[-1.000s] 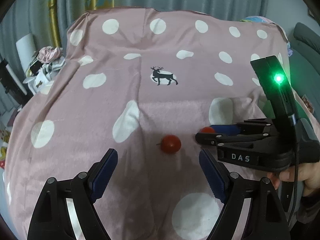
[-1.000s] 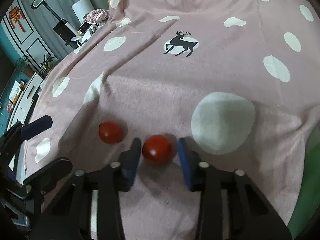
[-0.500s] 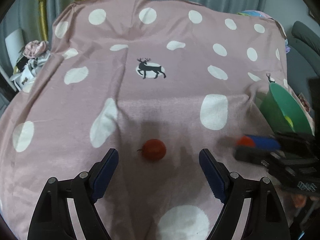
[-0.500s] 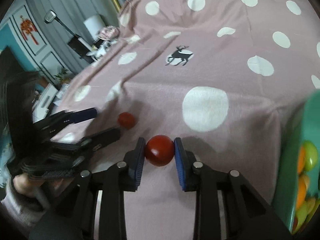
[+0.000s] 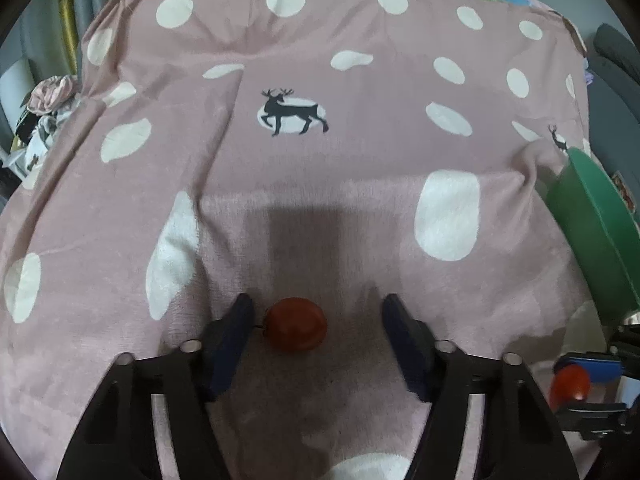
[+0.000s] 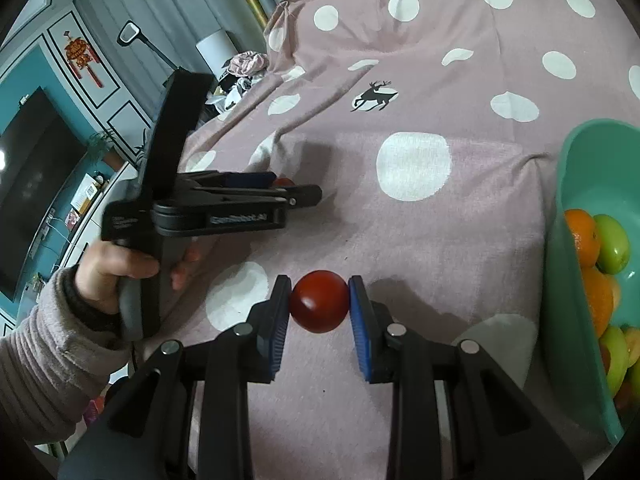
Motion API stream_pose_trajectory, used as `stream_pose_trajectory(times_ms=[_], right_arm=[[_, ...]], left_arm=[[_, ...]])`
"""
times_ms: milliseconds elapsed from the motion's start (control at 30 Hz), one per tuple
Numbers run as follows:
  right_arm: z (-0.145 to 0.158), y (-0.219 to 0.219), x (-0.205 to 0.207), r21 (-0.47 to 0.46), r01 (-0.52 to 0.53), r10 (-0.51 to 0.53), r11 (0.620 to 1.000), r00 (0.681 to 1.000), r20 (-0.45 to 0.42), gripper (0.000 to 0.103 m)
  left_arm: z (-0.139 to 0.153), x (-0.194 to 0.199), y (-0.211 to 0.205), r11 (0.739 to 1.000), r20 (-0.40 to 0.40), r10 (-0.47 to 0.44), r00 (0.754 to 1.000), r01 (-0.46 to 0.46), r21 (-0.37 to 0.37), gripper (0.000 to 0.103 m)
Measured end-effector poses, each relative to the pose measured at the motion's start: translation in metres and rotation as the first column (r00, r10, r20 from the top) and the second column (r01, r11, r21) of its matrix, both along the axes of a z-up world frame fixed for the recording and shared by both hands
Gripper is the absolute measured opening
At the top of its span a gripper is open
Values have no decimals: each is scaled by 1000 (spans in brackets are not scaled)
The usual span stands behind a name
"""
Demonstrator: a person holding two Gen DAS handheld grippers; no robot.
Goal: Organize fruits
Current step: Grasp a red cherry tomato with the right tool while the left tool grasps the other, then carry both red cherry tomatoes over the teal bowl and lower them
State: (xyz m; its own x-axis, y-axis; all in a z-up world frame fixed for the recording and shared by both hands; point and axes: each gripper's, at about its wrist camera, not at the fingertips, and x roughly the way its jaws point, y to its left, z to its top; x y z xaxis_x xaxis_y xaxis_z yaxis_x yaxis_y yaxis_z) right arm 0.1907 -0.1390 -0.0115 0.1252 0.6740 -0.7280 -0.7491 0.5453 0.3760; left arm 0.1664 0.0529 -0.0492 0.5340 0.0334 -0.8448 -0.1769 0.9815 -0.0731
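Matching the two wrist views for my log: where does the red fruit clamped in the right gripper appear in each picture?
Left wrist view: the held red fruit sits at the far lower right edge, below the green bowl.
Right wrist view: it is low in the centre, pinched by the right gripper, left of the bowl.
Shared landmark: the black deer print on the pink spotted cloth.

From the right wrist view, the tomato (image 6: 283, 181) between the left gripper's (image 6: 298, 194) fingers shows only as a red sliver above the black frame. The green bowl (image 6: 568, 280) is cut by the right edge, so much of its fruit (image 6: 600, 264) is out of sight. From the left wrist view, the right gripper (image 5: 576, 384) is cropped at the corner and blurred, its held tomato (image 5: 570, 384) a soft red blob.
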Motion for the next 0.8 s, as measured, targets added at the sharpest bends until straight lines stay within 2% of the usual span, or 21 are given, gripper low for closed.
stream_pose_trajectory(times_ms=[133, 167, 233, 267, 300, 467, 600, 667, 800], right_arm=[[1, -1, 0, 16, -8, 8, 1000, 1000, -5, 30], [1, -1, 0, 19, -8, 8, 1000, 1000, -5, 30], [1, -3, 2, 26, -6, 6, 1000, 1000, -8, 30], [2, -4, 2, 26, -3, 3, 1000, 1000, -6, 30], [2, -5, 3, 26, 1, -1, 1000, 1000, -4, 30], [4, -12, 6, 31, 17, -17, 999, 1000, -3, 30], [4, -18, 7, 33, 35, -35, 999, 999, -6, 30], [3, -20, 7, 33, 40, -40, 999, 999, -9, 30], [3, -24, 5, 28, 48, -47, 998, 999, -8, 30]], left_arm=[[-2, 2, 1, 1000, 9, 4, 1000, -4, 17, 54], [-3, 2, 0, 999, 7, 5, 1000, -6, 32, 48], [-4, 2, -1, 999, 11, 7, 1000, -7, 50, 43], [-3, 2, -1, 999, 14, 8, 1000, -9, 52, 34], [-3, 1, 0, 999, 16, 13, 1000, -14, 53, 30], [-3, -3, 0, 998, 19, 25, 1000, -26, 58, 29], [0, -10, -4, 999, 13, 37, 999, -37, 22, 29], [7, -16, -7, 999, 28, 44, 999, -43, -5, 29], [21, -27, -19, 999, 62, 30, 998, -29, -13, 29]])
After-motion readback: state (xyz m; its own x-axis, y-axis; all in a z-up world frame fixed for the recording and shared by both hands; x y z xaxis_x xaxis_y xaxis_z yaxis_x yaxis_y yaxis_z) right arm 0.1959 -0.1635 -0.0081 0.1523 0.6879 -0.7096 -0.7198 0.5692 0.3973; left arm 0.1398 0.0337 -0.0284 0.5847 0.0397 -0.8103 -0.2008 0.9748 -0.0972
